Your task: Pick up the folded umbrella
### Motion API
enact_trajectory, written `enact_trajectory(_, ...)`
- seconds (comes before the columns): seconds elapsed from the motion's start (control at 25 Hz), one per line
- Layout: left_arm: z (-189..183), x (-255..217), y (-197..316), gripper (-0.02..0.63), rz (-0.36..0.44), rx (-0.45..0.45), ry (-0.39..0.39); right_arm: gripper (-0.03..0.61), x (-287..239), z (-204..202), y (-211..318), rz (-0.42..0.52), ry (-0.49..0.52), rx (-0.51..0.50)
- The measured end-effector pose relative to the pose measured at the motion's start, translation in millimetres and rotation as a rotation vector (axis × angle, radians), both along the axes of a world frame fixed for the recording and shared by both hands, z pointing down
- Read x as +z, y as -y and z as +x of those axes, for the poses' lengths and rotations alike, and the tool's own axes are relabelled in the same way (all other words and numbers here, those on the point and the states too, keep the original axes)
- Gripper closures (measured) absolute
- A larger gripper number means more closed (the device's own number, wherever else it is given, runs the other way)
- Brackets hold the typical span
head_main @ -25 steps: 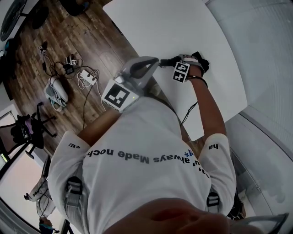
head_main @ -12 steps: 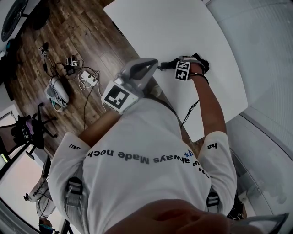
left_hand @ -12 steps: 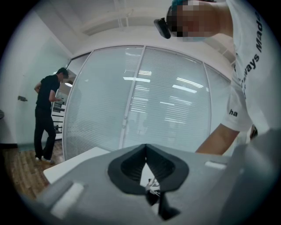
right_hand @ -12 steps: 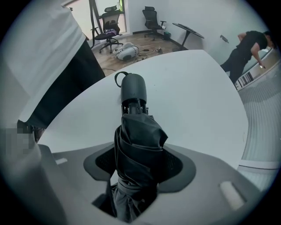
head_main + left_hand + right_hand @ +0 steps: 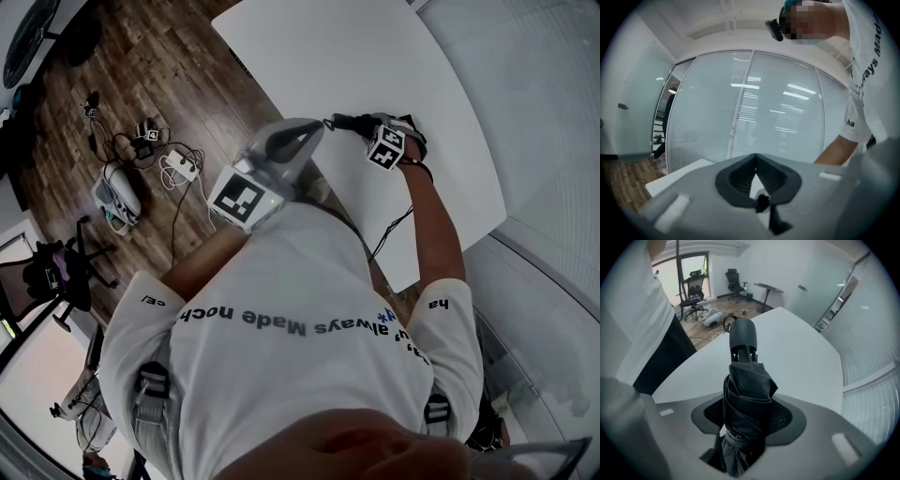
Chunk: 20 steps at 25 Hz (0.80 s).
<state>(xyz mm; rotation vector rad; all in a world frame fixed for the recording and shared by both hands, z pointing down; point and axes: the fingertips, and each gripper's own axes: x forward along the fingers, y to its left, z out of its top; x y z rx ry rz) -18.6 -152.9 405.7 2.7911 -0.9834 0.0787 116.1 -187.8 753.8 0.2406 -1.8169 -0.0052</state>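
Note:
The folded umbrella (image 5: 747, 394) is black, with a rounded dark handle (image 5: 743, 336) at its far end. It stands between the pads of my right gripper (image 5: 747, 409), whose jaws are closing and press on its fabric from both sides. In the head view the right gripper (image 5: 364, 128) holds the umbrella (image 5: 343, 122) over the near part of the white table (image 5: 375, 56). My left gripper (image 5: 315, 129) hovers just left of it, by the table's edge. In the left gripper view its jaws (image 5: 755, 158) meet at the tips, with nothing in them.
A wooden floor lies left of the table, with cables and a power strip (image 5: 178, 161), a grey bag (image 5: 117, 192) and an office chair (image 5: 56, 267). More chairs (image 5: 691, 287) stand beyond the table's far edge (image 5: 797, 352). A glass wall with blinds (image 5: 764, 108) runs alongside.
My right gripper has risen and rolled, its marker cube shifting right and turning. The umbrella has come up with it. The left gripper has stayed put.

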Motion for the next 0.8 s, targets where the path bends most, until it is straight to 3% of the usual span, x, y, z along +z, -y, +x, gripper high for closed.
enact_trajectory(0.24,7.6,-4.7,-1.3,0.612,0.014,0.021,0.001,0.367,-67.3,7.0,20.9,0.106,0.244,0.259)
enact_trajectory(0.52,27.3,-19.1,8.5,0.612,0.040,0.039,-0.052,0.367,-155.3,19.8,25.0,0.239,0.534,0.487)
enact_trajectory(0.8,38.4,-6.9,10.5,0.612,0.039,0.076,-0.003,0.367,-250.4,23.0,6.4,0.398,0.759,0.604)
